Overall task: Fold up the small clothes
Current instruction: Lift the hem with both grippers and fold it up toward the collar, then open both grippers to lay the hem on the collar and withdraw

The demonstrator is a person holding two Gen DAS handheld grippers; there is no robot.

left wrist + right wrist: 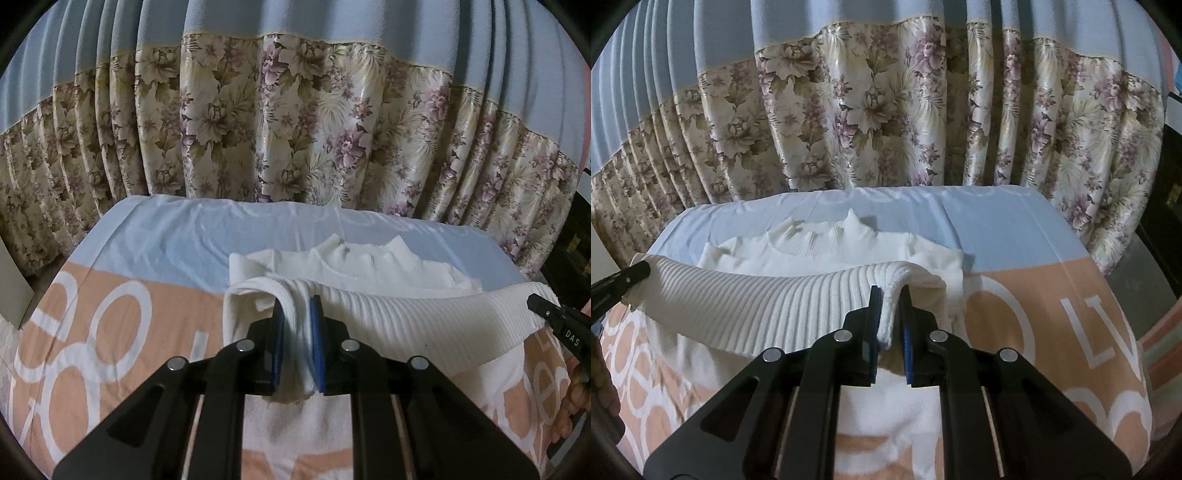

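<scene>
L gripper (297,306) jaws clamped on left hem corner of white ribbed top (424,314); R gripper (888,297) jaws clamped on right hem corner. Hem lifted, stretched btwn both, rest of top flat on bed sheet (1015,236), collar toward floral curtain (886,110).

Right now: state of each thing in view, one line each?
white ribbed top: partly folded, ribbed hem edge lifted and stretched between both claws, collar end flat on the cover.
left claw: shut on the top's left hem corner.
right claw: shut on the top's right hem corner.
printed cover: spread flat, lightly creased.
floral curtain: drawn closed, hanging in pleats.
</scene>
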